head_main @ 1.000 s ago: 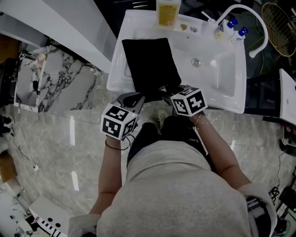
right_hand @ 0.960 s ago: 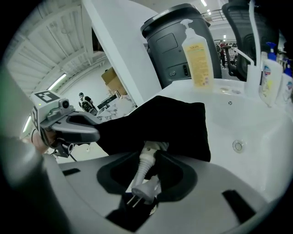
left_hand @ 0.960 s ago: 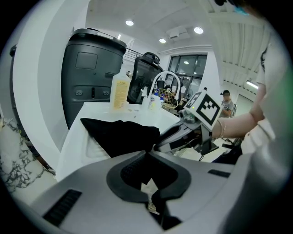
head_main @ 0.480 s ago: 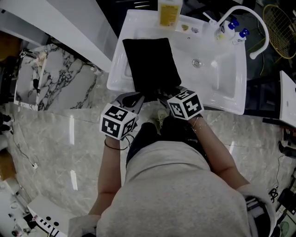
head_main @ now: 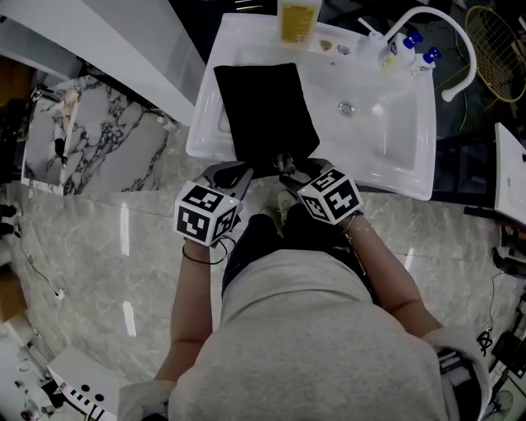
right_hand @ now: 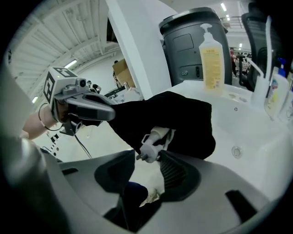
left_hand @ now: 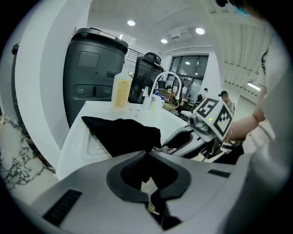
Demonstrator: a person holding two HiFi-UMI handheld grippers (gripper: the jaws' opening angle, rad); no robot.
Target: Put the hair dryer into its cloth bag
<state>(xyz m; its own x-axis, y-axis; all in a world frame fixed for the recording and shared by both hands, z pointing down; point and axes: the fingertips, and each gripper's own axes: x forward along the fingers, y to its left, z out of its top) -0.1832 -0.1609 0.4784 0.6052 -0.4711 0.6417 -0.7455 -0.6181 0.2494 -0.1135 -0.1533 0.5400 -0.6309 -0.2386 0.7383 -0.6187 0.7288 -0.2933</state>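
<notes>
The cloth bag (head_main: pixel 265 107) lies just ahead of both your grippers, draped over the left part of the white sink (head_main: pixel 394 140). Its near end hangs over the rim toward you. The hair dryer itself doesn't show. All you can see is a white plug (right_hand: pixel 149 147) with a short bit of white cord poking out of the bag's near end.

Your left gripper (left_hand: pixel 147 152) has its jaws closed together on that near edge, and black fabric fills the hollow between them. Your right gripper (right_hand: pixel 145 157) has its jaws drawn in narrow around the plug. The plug's body sits against the ribbed pad on one side, and its prongs point at the other jaw tip.

The two grippers sit close side by side at the sink's front rim, left (head_main: pixel 240 174) and right (head_main: pixel 288 164), each touching the bag.

Beyond the bag, at the sink's far rim, a yellow soap bottle (head_main: pixel 297 23) stands straight ahead of the right gripper. Farther to that gripper's right are small bottles with blue caps (head_main: pixel 415 48) and the curved white faucet (head_main: pixel 448 37). A grey marble floor (head_main: pixel 107 247) lies below your left gripper.
</notes>
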